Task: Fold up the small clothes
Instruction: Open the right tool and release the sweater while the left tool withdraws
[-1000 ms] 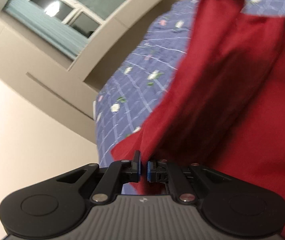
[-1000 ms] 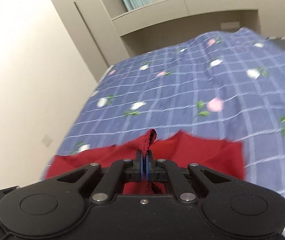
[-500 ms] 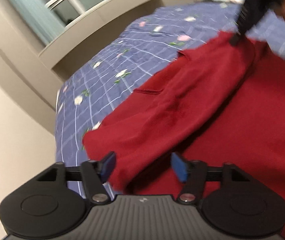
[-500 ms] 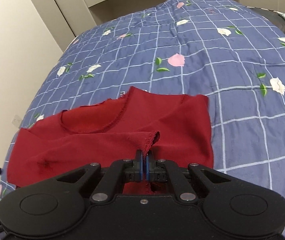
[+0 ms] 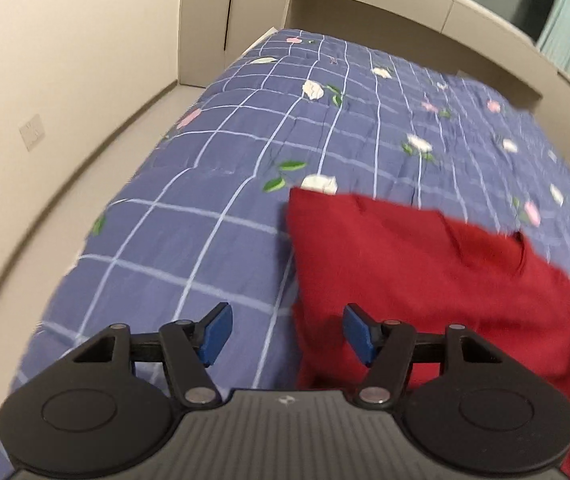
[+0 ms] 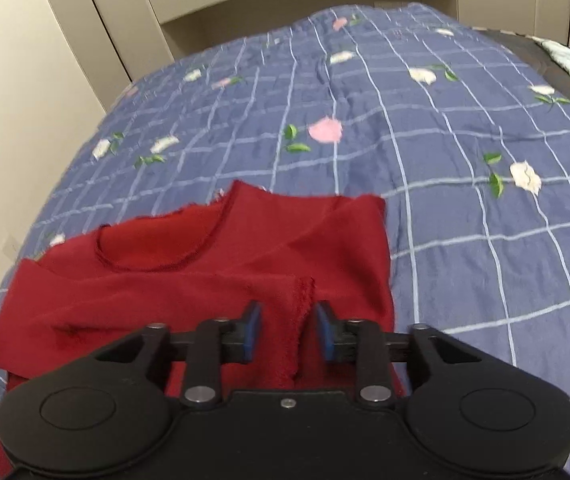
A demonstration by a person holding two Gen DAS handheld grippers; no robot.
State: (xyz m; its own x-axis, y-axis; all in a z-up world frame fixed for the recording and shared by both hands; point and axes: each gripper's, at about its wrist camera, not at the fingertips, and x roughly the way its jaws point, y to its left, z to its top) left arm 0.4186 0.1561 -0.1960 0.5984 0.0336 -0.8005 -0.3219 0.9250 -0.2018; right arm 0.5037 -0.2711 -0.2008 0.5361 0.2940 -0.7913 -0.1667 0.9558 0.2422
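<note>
Two grippers hover over one dark red garment (image 6: 213, 276) spread on a bed. It lies on a blue quilt (image 6: 465, 168) marked with a pale grid and scattered white and pink flowers. From the right wrist view, the garment looks like a small knit top: a rounded neckline with a rough, stitched edge curves across its upper middle, and the cloth is doubled over itself, with a folded band running across the near side. Its far right corner is square and flat against the quilt. A frayed, crinkled edge of the folded layer stands up between the right gripper's (image 6: 288, 334) blue pads (image 6: 251, 332), which are parted, so the cloth sits loose in the gap with nothing pinching it.

From the left wrist view, the same garment (image 5: 425, 272) shows as a soft, blurred red mass with one pointed corner reaching toward a white flower. The left gripper (image 5: 288, 334) has its jaws spread wide and holds nothing; the garment's near edge runs under the inner blue pad (image 5: 359, 334), while the other pad is over bare quilt (image 5: 189, 232). Beige walls and cabinets (image 6: 97, 20) surround the bed.
</note>
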